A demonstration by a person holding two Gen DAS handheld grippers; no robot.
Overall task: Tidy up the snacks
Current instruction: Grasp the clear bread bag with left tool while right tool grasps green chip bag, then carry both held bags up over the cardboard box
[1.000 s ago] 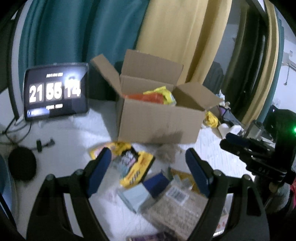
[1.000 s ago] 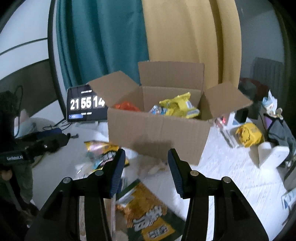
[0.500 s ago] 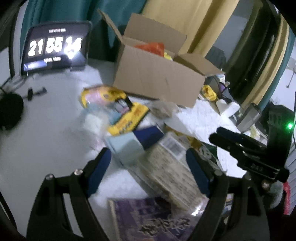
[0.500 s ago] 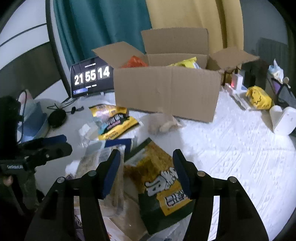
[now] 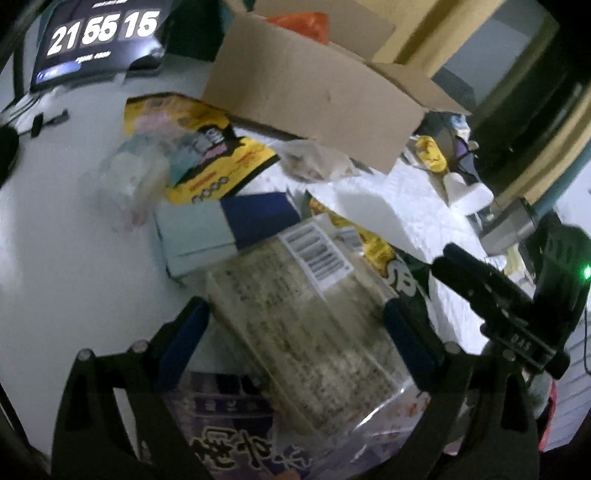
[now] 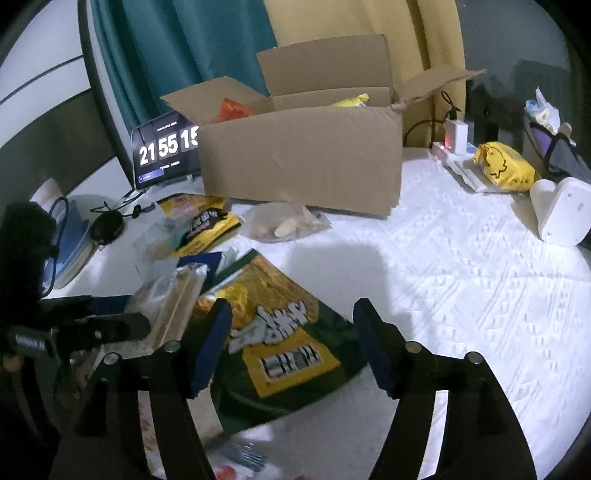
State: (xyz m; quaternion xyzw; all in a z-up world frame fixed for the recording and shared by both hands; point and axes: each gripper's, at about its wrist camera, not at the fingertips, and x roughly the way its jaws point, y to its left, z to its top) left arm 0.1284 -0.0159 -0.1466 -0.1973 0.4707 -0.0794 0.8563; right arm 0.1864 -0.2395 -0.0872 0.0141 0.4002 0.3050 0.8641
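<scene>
Place: I read this as a room at home, likely a bedroom.
Backdrop: teal curtain (image 6: 177, 62) and yellow curtain (image 6: 354, 22) hang behind.
Surface: a white quilted cover (image 6: 461, 266) spreads under everything.
Clutter: a clock (image 6: 162, 151) at the far left edge; a charger (image 6: 456, 134) at the far right.

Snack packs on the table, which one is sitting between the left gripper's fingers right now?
The clear pack with the barcode label. It lies between the open left gripper's blue pads; the green and yellow bag lies under the right gripper instead.
</scene>
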